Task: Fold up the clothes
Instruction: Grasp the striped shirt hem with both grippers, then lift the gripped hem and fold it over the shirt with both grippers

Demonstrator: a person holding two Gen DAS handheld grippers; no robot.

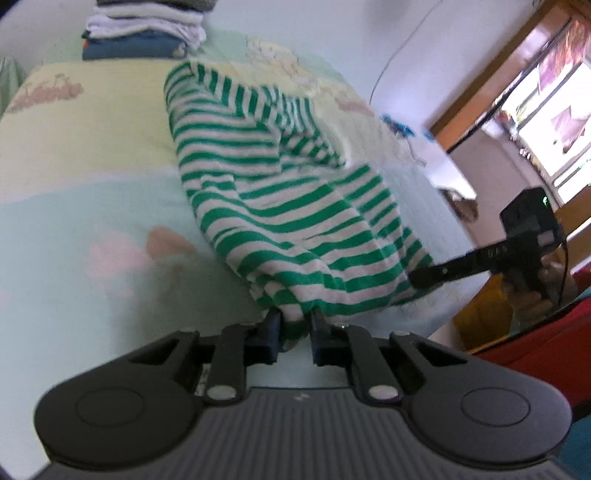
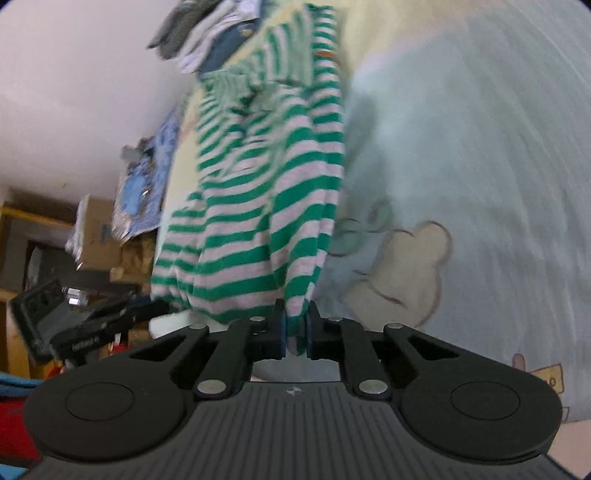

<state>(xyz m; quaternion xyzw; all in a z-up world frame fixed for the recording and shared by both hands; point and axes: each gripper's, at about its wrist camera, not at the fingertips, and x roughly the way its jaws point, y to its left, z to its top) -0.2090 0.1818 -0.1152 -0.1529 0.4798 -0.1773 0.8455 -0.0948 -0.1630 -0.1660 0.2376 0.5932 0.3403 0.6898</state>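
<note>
A green-and-white striped garment (image 1: 280, 206) lies rumpled on a pastel bedsheet (image 1: 92, 177) printed with cartoon figures. My left gripper (image 1: 297, 321) is shut on the garment's near hem, striped cloth pinched between its dark fingers. At the right of the left wrist view, the right gripper (image 1: 424, 277) clamps the hem's other corner. In the right wrist view the same striped garment (image 2: 258, 206) runs away from me, and my right gripper (image 2: 295, 321) is shut on a fold of its edge. The left gripper (image 2: 159, 306) shows at the lower left, reaching to the cloth.
A stack of folded clothes (image 1: 144, 33) sits at the far end of the bed, also seen as the folded stack (image 2: 210, 33). A window (image 1: 546, 110) with a wooden frame is at right. Cardboard boxes (image 2: 99, 236) and a blue patterned cloth (image 2: 144, 177) lie beside the bed.
</note>
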